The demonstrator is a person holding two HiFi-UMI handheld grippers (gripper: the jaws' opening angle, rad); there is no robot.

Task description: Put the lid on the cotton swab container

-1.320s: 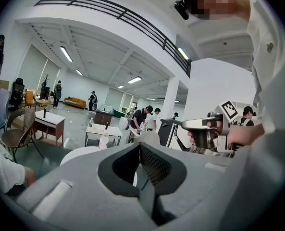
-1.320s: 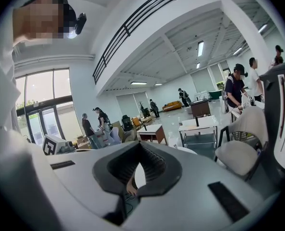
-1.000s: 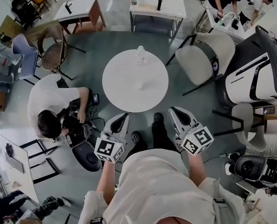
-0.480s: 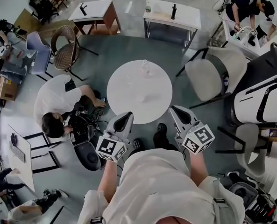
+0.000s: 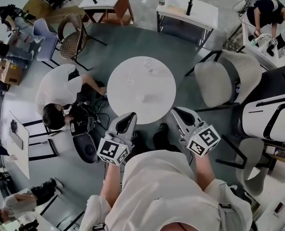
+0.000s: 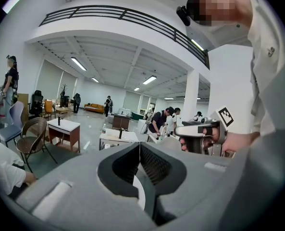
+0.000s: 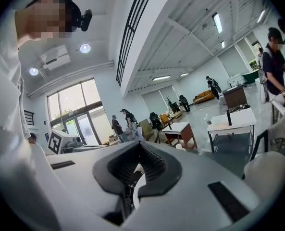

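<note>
A round white table (image 5: 156,93) stands in front of me in the head view. On its far side sits a small clear container (image 5: 148,65); a fainter small clear item (image 5: 130,81) lies to its left, too small to tell apart. My left gripper (image 5: 129,117) hovers at the table's near edge, jaws shut and empty. My right gripper (image 5: 177,112) is just off the near right edge, also shut with nothing in it. Both gripper views look level across the room; the left gripper (image 6: 139,150) and right gripper (image 7: 140,149) show closed jaws, and neither shows the container.
A person in a white shirt (image 5: 55,88) crouches left of the table beside dark gear on the floor (image 5: 82,126). A beige chair (image 5: 218,83) stands to the right, a wicker chair (image 5: 72,30) at the back left, and white desks (image 5: 188,8) behind.
The head view has shifted, so the table sits a little lower and left in frame. Both grippers stay shut and have edged closer to the table's near edge.
</note>
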